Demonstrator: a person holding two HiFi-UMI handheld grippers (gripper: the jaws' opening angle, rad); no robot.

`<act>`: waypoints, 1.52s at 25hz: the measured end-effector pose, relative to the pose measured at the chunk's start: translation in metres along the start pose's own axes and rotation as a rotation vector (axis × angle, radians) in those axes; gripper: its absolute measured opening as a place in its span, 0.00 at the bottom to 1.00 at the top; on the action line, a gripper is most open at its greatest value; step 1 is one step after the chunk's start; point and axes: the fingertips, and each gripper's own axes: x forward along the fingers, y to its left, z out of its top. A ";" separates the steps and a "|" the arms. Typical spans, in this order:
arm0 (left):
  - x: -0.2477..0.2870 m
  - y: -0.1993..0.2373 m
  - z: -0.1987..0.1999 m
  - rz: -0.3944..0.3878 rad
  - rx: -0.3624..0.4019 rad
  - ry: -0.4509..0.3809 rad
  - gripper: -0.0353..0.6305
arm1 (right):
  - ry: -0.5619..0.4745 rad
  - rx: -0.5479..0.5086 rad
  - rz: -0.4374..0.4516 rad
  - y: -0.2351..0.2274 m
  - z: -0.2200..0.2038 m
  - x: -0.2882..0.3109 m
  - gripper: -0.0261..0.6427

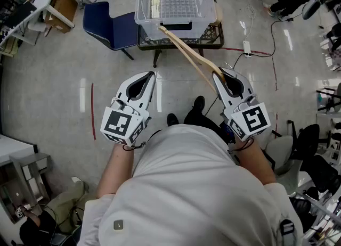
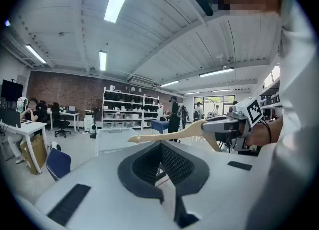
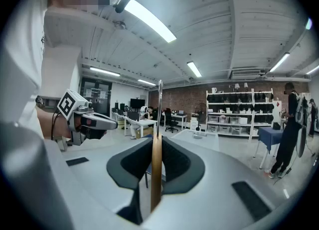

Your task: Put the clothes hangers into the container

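My right gripper (image 1: 221, 74) is shut on a wooden clothes hanger (image 1: 186, 53), gripped near its middle. One arm of the hanger reaches forward and left to the near wall of the clear plastic container (image 1: 213, 16). In the right gripper view the hanger (image 3: 156, 164) stands edge-on, clamped between the jaws, with the container (image 3: 197, 137) ahead. My left gripper (image 1: 152, 75) hovers to the left at the same height, shut and empty. The left gripper view shows the hanger (image 2: 169, 135) in profile, held by the right gripper (image 2: 219, 124).
The container rests on a small black metal table (image 1: 213, 38). A blue chair (image 1: 109, 26) stands left of it. A power strip (image 1: 246, 48) with cables lies on the floor to the right, and a red tape line (image 1: 93, 112) to the left. Desks and shelving ring the room.
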 end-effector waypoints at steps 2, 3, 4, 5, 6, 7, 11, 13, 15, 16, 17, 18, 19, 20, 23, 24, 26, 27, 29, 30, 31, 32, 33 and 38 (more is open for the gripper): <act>0.007 -0.002 0.002 -0.003 -0.002 0.000 0.08 | 0.001 0.003 -0.002 -0.008 -0.001 -0.001 0.14; 0.011 -0.003 0.002 -0.004 -0.004 0.000 0.08 | 0.001 0.005 -0.003 -0.012 -0.001 -0.002 0.14; 0.014 -0.004 0.003 -0.004 -0.005 0.001 0.08 | -0.001 0.006 -0.004 -0.016 -0.001 -0.002 0.14; 0.018 -0.004 0.002 -0.004 -0.005 0.004 0.08 | -0.002 0.009 -0.003 -0.021 -0.002 -0.002 0.14; 0.022 -0.004 0.001 -0.004 -0.006 0.008 0.08 | -0.004 0.012 -0.003 -0.025 -0.003 -0.001 0.14; 0.027 -0.004 0.000 -0.003 -0.008 0.012 0.08 | -0.004 0.015 -0.002 -0.030 -0.004 0.000 0.14; 0.048 -0.005 -0.002 0.004 -0.017 0.029 0.08 | 0.002 0.025 0.000 -0.052 -0.011 0.002 0.14; 0.062 -0.006 -0.001 0.009 -0.020 0.037 0.08 | 0.003 0.041 0.008 -0.067 -0.015 0.004 0.14; 0.078 -0.006 0.001 0.016 -0.022 0.043 0.08 | 0.004 0.055 0.018 -0.083 -0.017 0.008 0.14; 0.086 -0.006 0.002 0.020 -0.022 0.047 0.08 | 0.005 0.054 0.023 -0.091 -0.017 0.010 0.14; 0.096 -0.006 0.004 0.023 -0.022 0.051 0.08 | 0.006 0.052 0.028 -0.099 -0.018 0.012 0.14; 0.106 -0.008 0.005 0.025 -0.020 0.055 0.08 | 0.007 0.052 0.035 -0.108 -0.018 0.014 0.14; 0.117 -0.010 0.006 0.027 -0.018 0.058 0.08 | 0.007 0.055 0.043 -0.118 -0.019 0.015 0.14; 0.128 -0.012 0.007 0.030 -0.015 0.062 0.08 | 0.005 0.059 0.051 -0.129 -0.020 0.017 0.14; 0.164 -0.019 0.012 0.038 -0.011 0.072 0.08 | 0.001 0.062 0.074 -0.164 -0.021 0.022 0.14; 0.175 -0.020 0.013 0.042 -0.012 0.075 0.08 | 0.001 0.062 0.081 -0.175 -0.021 0.024 0.14; 0.193 -0.020 0.016 0.051 -0.014 0.077 0.08 | 0.002 0.062 0.095 -0.194 -0.021 0.030 0.14; 0.201 -0.018 0.018 0.058 -0.015 0.075 0.08 | 0.003 0.061 0.103 -0.201 -0.021 0.033 0.14; 0.212 -0.013 0.021 0.074 -0.020 0.071 0.08 | 0.004 0.057 0.117 -0.213 -0.020 0.039 0.14; 0.216 -0.011 0.022 0.082 -0.023 0.072 0.08 | 0.004 0.057 0.122 -0.218 -0.019 0.042 0.14; 0.219 -0.009 0.022 0.088 -0.028 0.074 0.08 | 0.004 0.059 0.126 -0.222 -0.019 0.046 0.14; 0.223 -0.007 0.023 0.093 -0.032 0.077 0.08 | 0.004 0.062 0.130 -0.226 -0.018 0.049 0.14; 0.225 -0.005 0.023 0.097 -0.036 0.081 0.08 | 0.006 0.064 0.133 -0.229 -0.018 0.053 0.14; 0.237 0.014 0.022 0.092 -0.043 0.080 0.08 | 0.019 0.056 0.152 -0.231 -0.013 0.079 0.14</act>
